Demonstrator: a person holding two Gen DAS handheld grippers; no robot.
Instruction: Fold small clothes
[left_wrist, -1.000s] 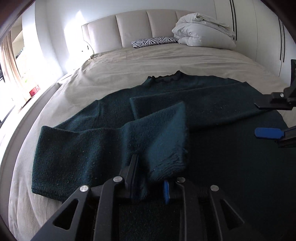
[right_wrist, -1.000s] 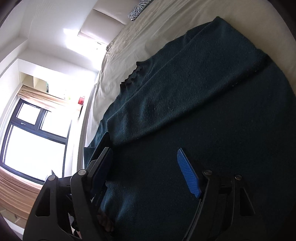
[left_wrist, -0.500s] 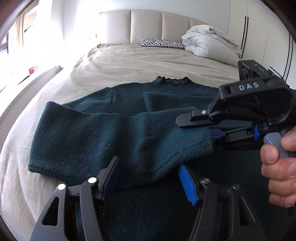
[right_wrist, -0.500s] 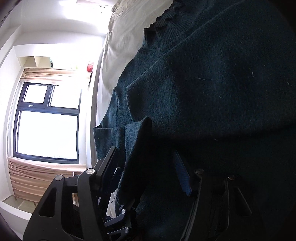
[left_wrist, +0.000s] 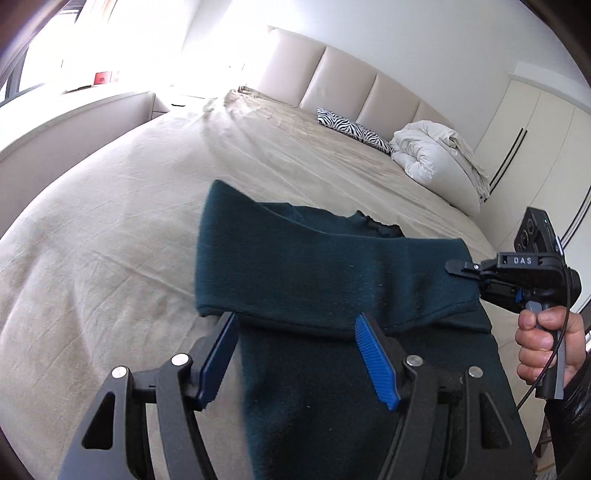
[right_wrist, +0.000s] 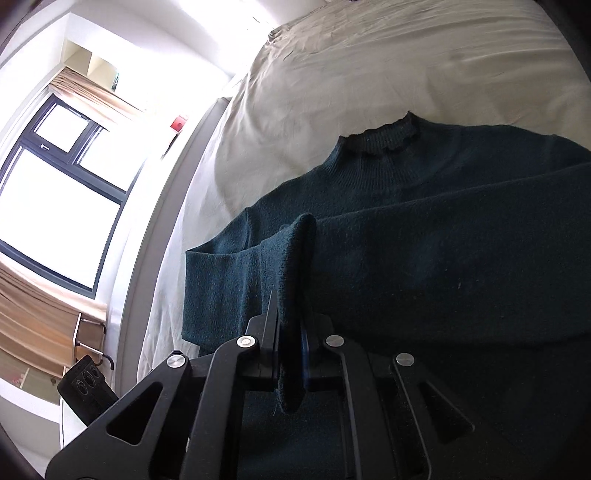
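Now the sleeve has changed hands.
Dark green sweater (left_wrist: 332, 280) lies on the beige bed (left_wrist: 110, 229), one sleeve (right_wrist: 284, 258) folded across its body; a second ago the left gripper (left_wrist: 299, 358) pinched that sleeve, and now its blue pads stand spread with nothing pressed between them. Meanwhile the right gripper (right_wrist: 290, 354) has clamped tight on the sleeve's cuff end, so the sleeve fold probably carries on under the right hand (left_wrist: 546, 339).
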